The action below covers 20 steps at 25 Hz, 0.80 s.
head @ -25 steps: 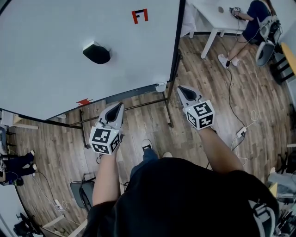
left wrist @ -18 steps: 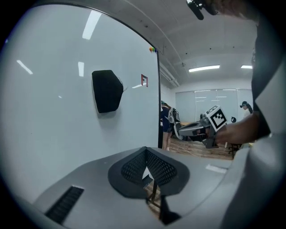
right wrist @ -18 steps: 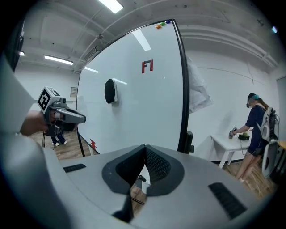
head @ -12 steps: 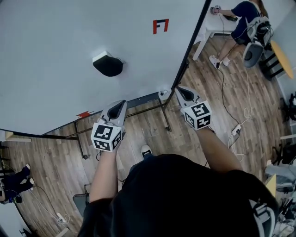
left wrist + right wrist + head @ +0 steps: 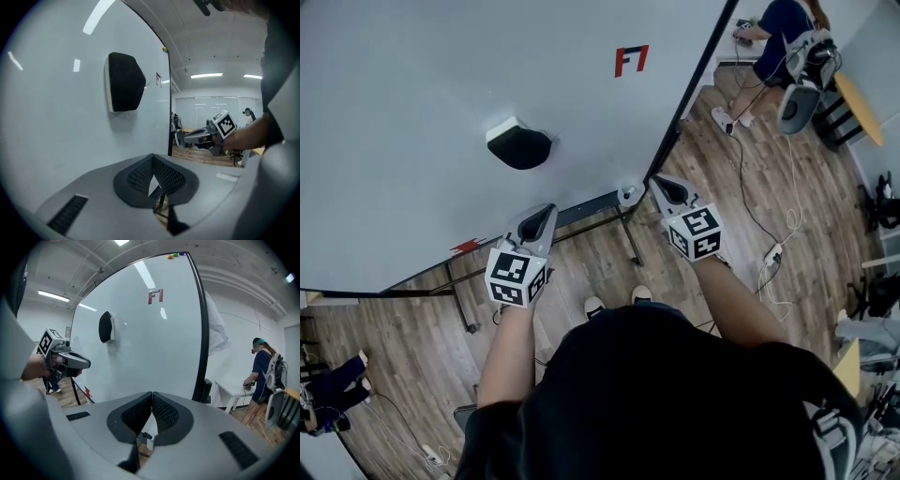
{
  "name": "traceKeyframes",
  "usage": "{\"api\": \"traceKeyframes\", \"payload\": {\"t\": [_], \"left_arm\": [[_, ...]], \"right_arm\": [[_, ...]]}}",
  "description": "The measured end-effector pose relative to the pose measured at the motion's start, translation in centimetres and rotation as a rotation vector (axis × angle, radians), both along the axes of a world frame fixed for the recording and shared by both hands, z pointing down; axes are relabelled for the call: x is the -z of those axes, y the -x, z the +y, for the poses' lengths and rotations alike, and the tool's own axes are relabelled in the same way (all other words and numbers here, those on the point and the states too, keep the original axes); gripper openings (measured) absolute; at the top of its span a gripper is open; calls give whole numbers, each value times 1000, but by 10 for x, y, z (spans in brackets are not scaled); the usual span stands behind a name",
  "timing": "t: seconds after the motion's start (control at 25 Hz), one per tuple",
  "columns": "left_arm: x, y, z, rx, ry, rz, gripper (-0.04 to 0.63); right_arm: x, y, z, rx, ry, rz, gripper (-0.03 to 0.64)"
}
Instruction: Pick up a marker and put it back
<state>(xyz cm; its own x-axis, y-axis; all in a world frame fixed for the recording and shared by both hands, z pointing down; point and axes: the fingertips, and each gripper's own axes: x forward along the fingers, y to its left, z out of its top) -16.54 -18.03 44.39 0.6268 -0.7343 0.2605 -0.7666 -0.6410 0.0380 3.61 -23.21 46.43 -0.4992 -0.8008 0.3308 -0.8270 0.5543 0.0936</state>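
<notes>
No marker shows clearly in any view. A large whiteboard [image 5: 441,84] carries a black eraser [image 5: 518,145] and a red mark [image 5: 630,61]. Along its lower edge runs a dark tray [image 5: 586,204], with a small white holder [image 5: 626,194] at the board's corner. My left gripper [image 5: 538,218] points at the board below the eraser, its jaws shut and empty [image 5: 153,159]. Just right of the holder is my right gripper [image 5: 660,184], shut with nothing held [image 5: 152,394]. Each gripper view shows the other gripper: the right one [image 5: 180,138], the left one [image 5: 86,365].
The board's stand has dark legs [image 5: 630,246] on the wooden floor. A person sits at a white table [image 5: 234,391] at the far right, beside a chair [image 5: 797,94]. Cables and a power strip [image 5: 772,253] lie on the floor to the right.
The person has stepped closer to the whiteboard. Both grippers have moved nearer its lower edge, and the right one now reaches the holder at the corner. Jaws unchanged.
</notes>
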Motion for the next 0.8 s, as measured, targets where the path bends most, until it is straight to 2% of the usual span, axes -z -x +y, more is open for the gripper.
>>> {"api": "traceKeyframes", "payload": {"t": [0.32, 0.6, 0.8], "left_arm": [[1, -7, -20, 34, -3, -16, 11], [-6, -12, -27, 62, 12, -22, 9], [-16, -14, -30, 80, 30, -21, 11]], "right_arm": [[-10, -8, -31, 47, 15, -6, 11], [-44, -2, -41, 151, 65, 57, 57], [-78, 8, -35, 254, 139, 108, 89]]}}
